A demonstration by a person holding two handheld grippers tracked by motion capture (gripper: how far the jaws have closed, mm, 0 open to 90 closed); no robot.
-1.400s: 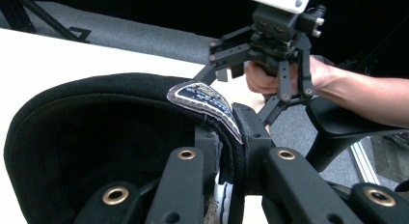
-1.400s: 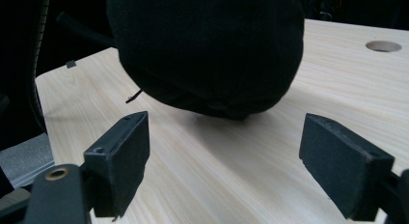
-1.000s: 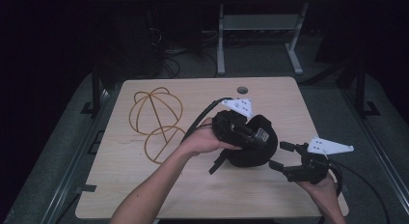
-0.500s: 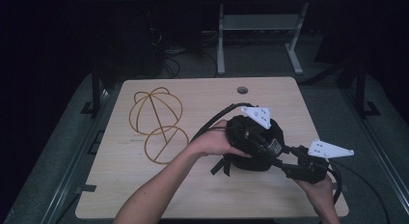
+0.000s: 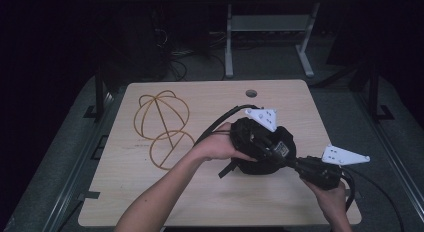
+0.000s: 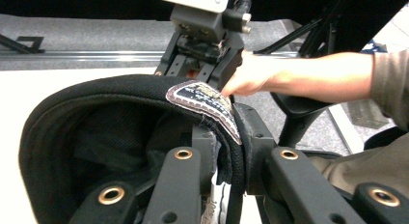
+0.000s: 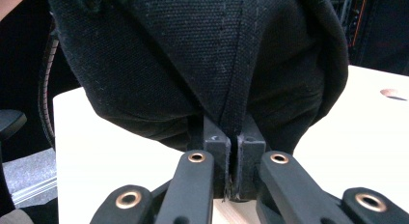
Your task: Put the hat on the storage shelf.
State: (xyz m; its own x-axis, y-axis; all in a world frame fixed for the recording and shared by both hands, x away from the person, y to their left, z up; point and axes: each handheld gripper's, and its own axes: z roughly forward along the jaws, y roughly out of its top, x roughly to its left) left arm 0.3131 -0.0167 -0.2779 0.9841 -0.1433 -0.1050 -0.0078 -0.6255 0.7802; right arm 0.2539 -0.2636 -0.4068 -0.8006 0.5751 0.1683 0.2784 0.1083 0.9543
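Right of centre in the high view, a black cap was held just above the bench between both tongs. At the cap's left, the left tongs were clamped on its rim beside the sewn patch (seen close in the left gripper view). From the lower right, the right tongs had just been closing and now pinched a seam of the black cloth. A wire frame lay at the bench's upper left, well apart.
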